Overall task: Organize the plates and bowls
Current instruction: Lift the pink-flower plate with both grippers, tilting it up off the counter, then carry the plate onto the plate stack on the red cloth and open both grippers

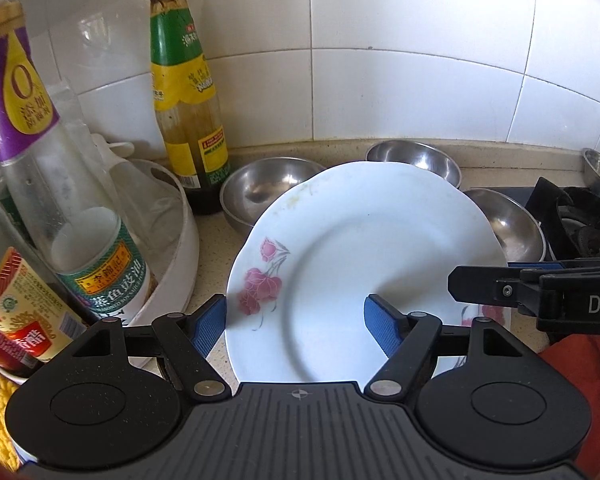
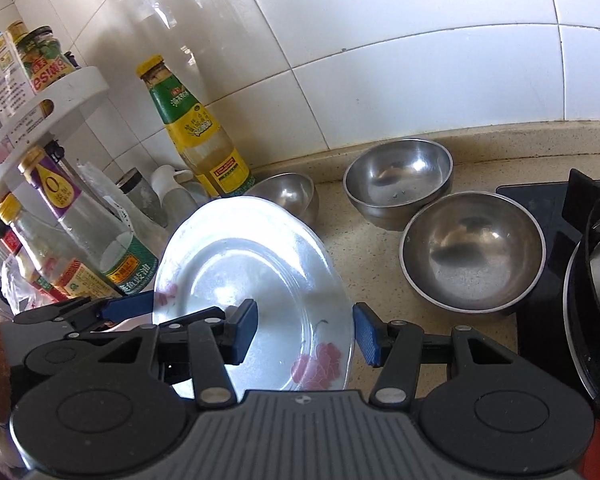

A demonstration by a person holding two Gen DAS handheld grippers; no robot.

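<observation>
Left wrist view: my left gripper [image 1: 296,312] straddles the left rim of the white flowered plate [image 1: 340,260]. One blue pad is at the outer edge and the other on the inner face, pinching it.
Right wrist view: my right gripper [image 2: 305,320] clamps the opposite rim of the same plate the same way, one pad inside and one at the edge.
Plate position: tilted, clear of the beige counter [image 2: 360,248], carried between my two tools in front of the bowls.
Only in the left view: a pink flower spray on the plate's left side, seen close, and the label print on the nearest bottles.
Only in the right view: the upper tier of the white rack [image 2: 60,92] with jars on it, and all three bowls unobstructed.
Plates: one.
Steel bowls: three, upright on the counter. One is by the wall [image 2: 398,178], one beside the black stove [image 2: 474,248], and one behind the plate [image 2: 288,194].
Stove: one [image 2: 540,200], with one metal pan [image 2: 596,280] on it.
Tall sauce bottle with the green and yellow label: one [image 2: 196,132], against the tiles, left of the bowls.
</observation>
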